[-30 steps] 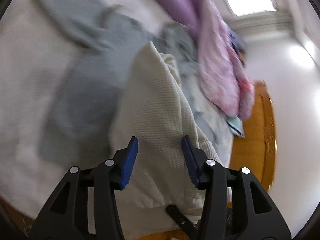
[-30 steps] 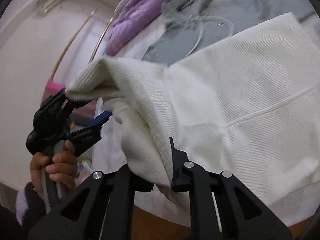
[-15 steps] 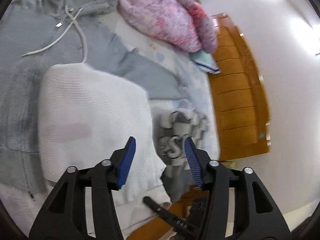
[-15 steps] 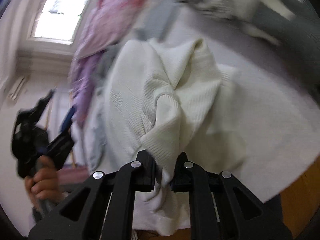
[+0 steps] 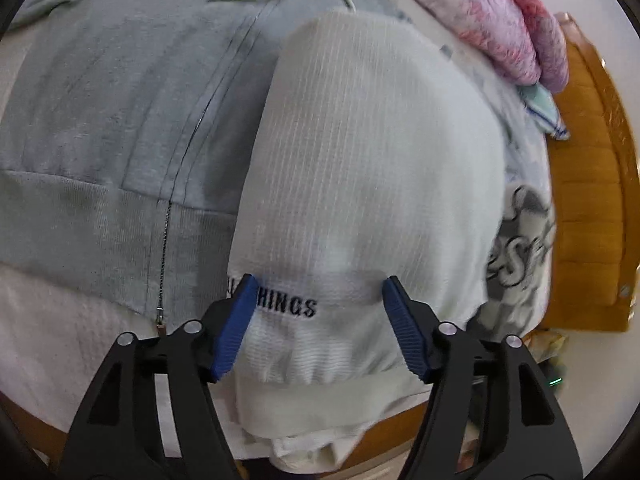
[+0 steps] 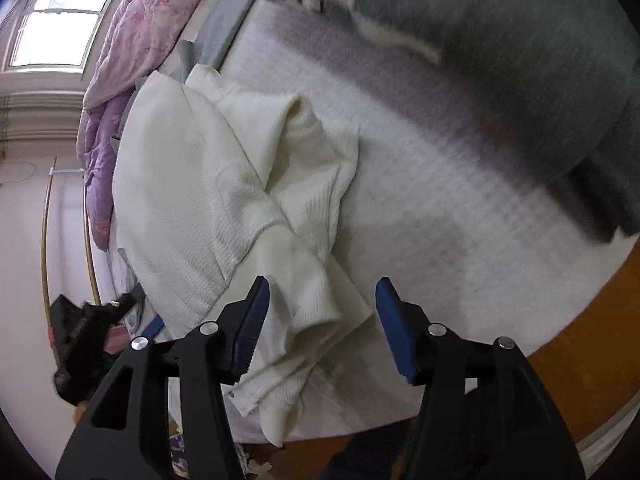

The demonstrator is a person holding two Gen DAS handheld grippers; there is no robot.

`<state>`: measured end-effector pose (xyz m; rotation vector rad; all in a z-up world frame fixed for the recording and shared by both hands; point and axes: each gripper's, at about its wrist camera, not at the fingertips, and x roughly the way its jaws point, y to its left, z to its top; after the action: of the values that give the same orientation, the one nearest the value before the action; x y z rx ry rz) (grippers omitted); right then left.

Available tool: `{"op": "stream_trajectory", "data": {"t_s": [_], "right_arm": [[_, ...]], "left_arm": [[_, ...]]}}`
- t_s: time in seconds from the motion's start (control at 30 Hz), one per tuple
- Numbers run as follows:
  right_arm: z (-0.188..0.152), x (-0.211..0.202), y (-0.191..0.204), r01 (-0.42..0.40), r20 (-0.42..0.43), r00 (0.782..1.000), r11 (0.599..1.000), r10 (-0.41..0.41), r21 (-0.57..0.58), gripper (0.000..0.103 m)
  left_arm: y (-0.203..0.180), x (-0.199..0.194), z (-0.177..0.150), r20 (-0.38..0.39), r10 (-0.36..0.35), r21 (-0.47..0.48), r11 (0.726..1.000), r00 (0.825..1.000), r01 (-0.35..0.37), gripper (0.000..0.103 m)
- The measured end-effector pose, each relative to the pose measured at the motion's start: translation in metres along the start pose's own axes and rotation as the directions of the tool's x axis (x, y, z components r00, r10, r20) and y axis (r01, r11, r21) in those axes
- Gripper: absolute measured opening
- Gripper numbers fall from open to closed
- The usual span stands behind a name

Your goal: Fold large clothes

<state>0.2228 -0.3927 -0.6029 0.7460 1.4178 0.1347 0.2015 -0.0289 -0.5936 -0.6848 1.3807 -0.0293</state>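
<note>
A cream ribbed sweater (image 5: pixel 360 160) lies folded on the bed, partly over a grey zip hoodie (image 5: pixel 120 100). My left gripper (image 5: pixel 320 320) hovers close over its hem with the dark lettering. Its jaws are opening and stand astride the hem without pinching it. In the right wrist view the same sweater (image 6: pixel 192 184) shows a bunched sleeve. My right gripper (image 6: pixel 324 324) is opening too, and the sleeve's cuff lies loose between its blue pads. The left gripper (image 6: pixel 136 314) shows at the lower left of that view.
A pink and purple quilt (image 5: pixel 480 12) is heaped at the far side of the bed. A dark grey garment with white print (image 6: pixel 520 60) lies beside the sweater on the white bed cover (image 6: pixel 440 220). The wooden bed frame (image 5: pixel 588 200) runs along the edge.
My right gripper, shut on the sleeve before, has opened and the sleeve has dropped onto the bed. My left gripper has swung down over the sweater's hem and spread wider.
</note>
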Motion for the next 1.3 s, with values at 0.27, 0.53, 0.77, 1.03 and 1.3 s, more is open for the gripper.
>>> {"op": "stream_trajectory", "data": {"t_s": [0.27, 0.53, 0.77, 1.03, 1.3], "right_arm": [[0.029, 0.031, 0.008, -0.026, -0.094, 0.995, 0.998, 0.032, 0.064, 0.065], [0.02, 0.059, -0.019, -0.156, -0.164, 0.969, 0.974, 0.183, 0.162, 0.079], [0.012, 0.059, -0.015, -0.318, -0.169, 0.918, 0.92, 0.359, 0.23, 0.085], [0.016, 0.075, -0.004, -0.26, -0.149, 0.941, 0.93, 0.305, 0.258, 0.088], [0.009, 0.066, 0.003, -0.228, -0.145, 0.955, 0.952, 0.26, 0.203, 0.045]], "left_arm": [[-0.003, 0.017, 0.006, -0.054, 0.073, 0.045, 0.996, 0.996, -0.071, 0.068], [-0.001, 0.018, 0.011, -0.065, 0.057, 0.043, 0.998, 0.996, -0.055, 0.069], [0.001, 0.019, 0.014, -0.079, 0.035, 0.033, 0.999, 0.996, -0.032, 0.071], [0.002, 0.018, 0.013, -0.082, 0.024, 0.03, 0.999, 0.996, -0.022, 0.072], [0.0, 0.022, 0.012, -0.069, 0.034, 0.024, 0.999, 0.997, -0.032, 0.073]]}}
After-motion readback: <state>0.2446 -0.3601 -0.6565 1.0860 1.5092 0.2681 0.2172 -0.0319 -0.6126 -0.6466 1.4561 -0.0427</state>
